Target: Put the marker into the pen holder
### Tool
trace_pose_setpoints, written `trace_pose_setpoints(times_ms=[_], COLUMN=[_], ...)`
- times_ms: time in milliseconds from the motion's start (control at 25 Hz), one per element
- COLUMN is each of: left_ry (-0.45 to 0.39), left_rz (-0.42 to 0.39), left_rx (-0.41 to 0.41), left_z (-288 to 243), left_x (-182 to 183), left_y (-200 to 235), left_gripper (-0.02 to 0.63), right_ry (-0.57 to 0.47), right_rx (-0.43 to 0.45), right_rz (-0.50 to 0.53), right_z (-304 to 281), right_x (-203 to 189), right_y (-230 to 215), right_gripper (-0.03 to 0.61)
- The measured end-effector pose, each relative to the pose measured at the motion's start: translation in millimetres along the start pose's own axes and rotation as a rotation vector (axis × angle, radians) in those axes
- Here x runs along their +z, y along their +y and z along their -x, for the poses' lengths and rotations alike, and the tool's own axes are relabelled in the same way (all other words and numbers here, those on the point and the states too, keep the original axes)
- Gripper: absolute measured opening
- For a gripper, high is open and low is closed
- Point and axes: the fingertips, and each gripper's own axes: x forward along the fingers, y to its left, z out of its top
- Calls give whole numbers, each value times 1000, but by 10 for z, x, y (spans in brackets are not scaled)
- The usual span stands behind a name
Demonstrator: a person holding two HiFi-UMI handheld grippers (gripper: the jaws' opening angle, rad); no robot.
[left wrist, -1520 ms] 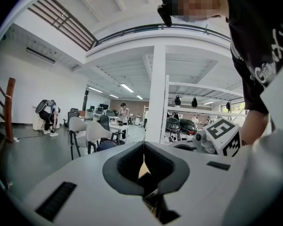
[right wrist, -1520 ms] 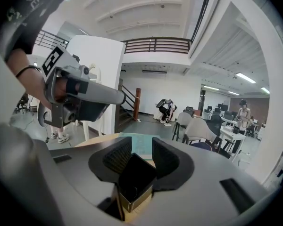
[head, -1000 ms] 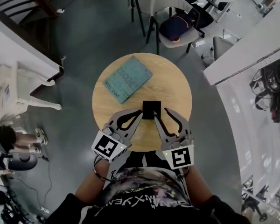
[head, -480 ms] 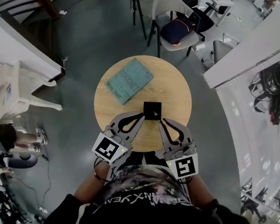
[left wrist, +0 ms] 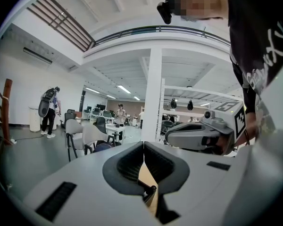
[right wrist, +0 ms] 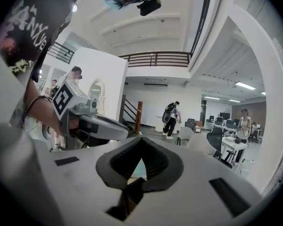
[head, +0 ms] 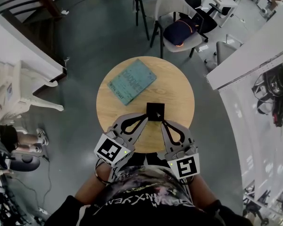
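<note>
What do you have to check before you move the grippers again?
1. Nothing in the left gripper: ok, its jaws are together with nothing between them.
2. Nothing in the right gripper: ok, its jaws have just been closing and nothing is between them.
3. The pen holder stands upright on the table: ok.
4. The marker is inside the pen holder: cannot tell. A dark rod shows past the left jaws, too small to name.
5. The book lies apart from the pen holder: ok.
</note>
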Motion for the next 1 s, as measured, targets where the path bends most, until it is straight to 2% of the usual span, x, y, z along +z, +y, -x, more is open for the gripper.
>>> trace_pose_setpoints(times_ms=[240, 560, 760, 1000], left_ry=[2, -8, -14, -19], left_rz=[-1, -1, -3, 1], left_rx=[5, 7, 8, 16], left_z=[25, 58, 67, 86], left_x=[-1, 7, 18, 3], left_y=[36, 73, 103, 146], left_gripper=[20, 20, 20, 20], right_ry=[-21, 3, -28, -4], right_rx=[0, 19, -4, -7], right_rz=[-20, 35, 7, 25], right_z=[-41, -69, -96, -123], right_x=[47, 42, 102, 68], right_y=[10, 73, 62, 63], right_gripper=[0, 0, 0, 0])
